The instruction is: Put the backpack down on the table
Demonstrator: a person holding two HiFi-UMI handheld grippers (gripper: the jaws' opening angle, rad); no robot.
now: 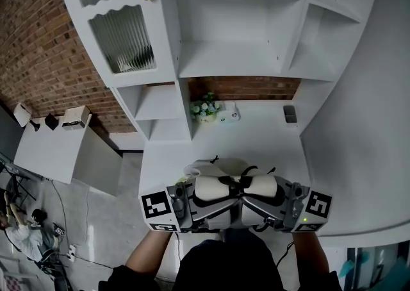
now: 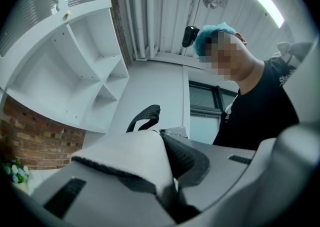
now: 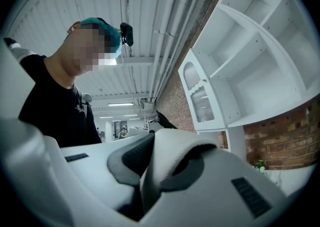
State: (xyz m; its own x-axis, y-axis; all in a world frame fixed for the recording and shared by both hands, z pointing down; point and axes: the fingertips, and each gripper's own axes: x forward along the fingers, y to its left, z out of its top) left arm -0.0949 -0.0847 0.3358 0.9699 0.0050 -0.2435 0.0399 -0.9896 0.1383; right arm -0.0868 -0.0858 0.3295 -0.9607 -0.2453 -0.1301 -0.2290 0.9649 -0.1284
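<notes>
Carry step: L gripper (image 2: 161,173) & R gripper (image 3: 146,186), jaws each clamped on white strap (image 2: 132,153), hold backpack (image 1: 221,169) at near edge of table (image 1: 256,136). Next, likely: lower bag onto tabletop, then release.

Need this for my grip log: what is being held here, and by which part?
The backpack, by its pale straps: the left claw is shut on one strap, the right claw on the other.

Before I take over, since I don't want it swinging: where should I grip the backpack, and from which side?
Probably the two padded shoulder straps, one from each side: each is a flat loop thin enough for jaws, and gripping both keeps the backpack level.
</notes>
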